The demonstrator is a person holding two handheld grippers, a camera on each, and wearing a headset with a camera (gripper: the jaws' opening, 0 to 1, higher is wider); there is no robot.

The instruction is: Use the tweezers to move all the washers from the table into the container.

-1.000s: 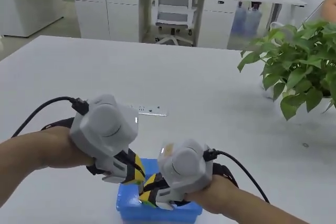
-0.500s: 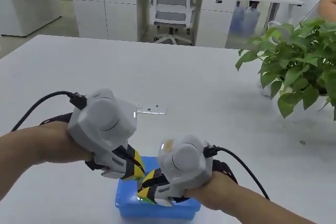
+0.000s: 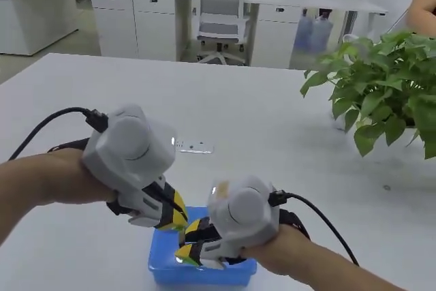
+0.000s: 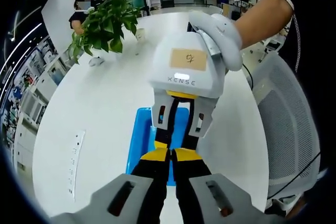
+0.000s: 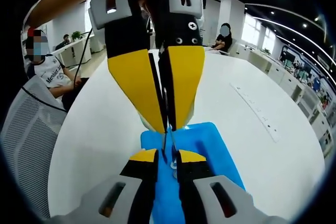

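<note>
The blue container (image 3: pixel 204 272) sits at the near edge of the white table (image 3: pixel 225 107). Both grippers hang over it, tip to tip. The left gripper (image 3: pixel 178 217) comes in from the left and the right gripper (image 3: pixel 189 243) from the right. In the right gripper view, thin metal tweezers (image 5: pixel 166 139) run from my right gripper (image 5: pixel 167 157) up into the shut yellow jaws of the left gripper (image 5: pixel 164 98). A small pale ring, apparently a washer (image 5: pixel 173 166), lies in the blue container (image 5: pixel 210 145) just beyond my jaws. In the left gripper view my left gripper (image 4: pixel 170 153) meets the right gripper (image 4: pixel 176 129).
A leafy potted plant (image 3: pixel 388 100) stands at the table's right side. A flat socket strip (image 3: pixel 193 146) is set into the tabletop beyond the grippers. Cables trail back from both grippers. Desks and an office chair (image 3: pixel 221 11) stand beyond the far edge.
Both grippers stay tip to tip over the blue container. The head camera has shifted a little, so the whole scene sits slightly differently.
</note>
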